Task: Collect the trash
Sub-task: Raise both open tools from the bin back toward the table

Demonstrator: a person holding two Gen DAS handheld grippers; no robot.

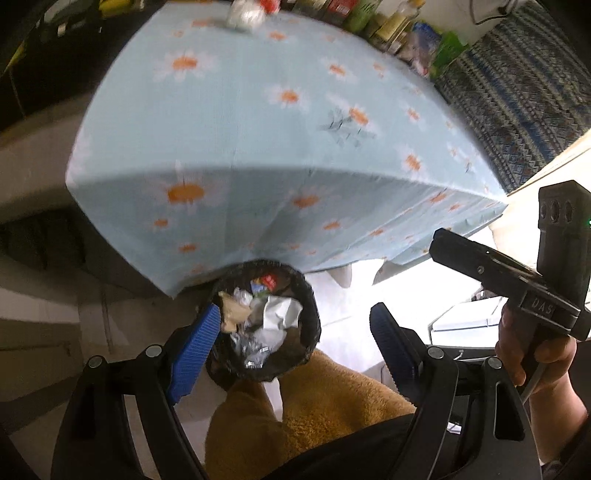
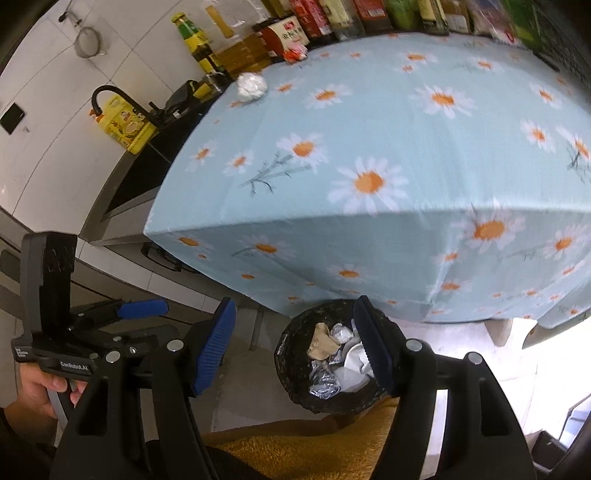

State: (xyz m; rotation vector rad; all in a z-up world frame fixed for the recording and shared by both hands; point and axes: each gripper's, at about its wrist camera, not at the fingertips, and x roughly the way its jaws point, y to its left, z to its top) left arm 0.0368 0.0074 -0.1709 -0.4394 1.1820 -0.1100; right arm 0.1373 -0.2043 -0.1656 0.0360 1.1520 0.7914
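Note:
A small bin (image 1: pixel 310 295) lined with a black bag stands on the floor by the table's front edge, holding crumpled foil, white paper and brown paper. My left gripper (image 1: pixel 295 332) hangs open above it, nothing between its blue pads (image 1: pixel 199 343). In the right wrist view the bin (image 2: pixel 291 347) shows between the fingers of my right gripper (image 2: pixel 295 343), which is open and empty too. A foil ball (image 2: pixel 251 86) and a red wrapper (image 2: pixel 295 53) lie at the table's far left. The foil ball (image 1: pixel 245 14) also shows in the left wrist view.
The table (image 2: pixel 388 122) wears a light-blue daisy cloth. Bottles and jars (image 2: pixel 332 18) line its back edge. A yellow oil jug (image 2: pixel 125 125) and a black tap stand at a sink to the left. A person's ochre fleece trousers (image 1: pixel 314 398) are just behind the bin.

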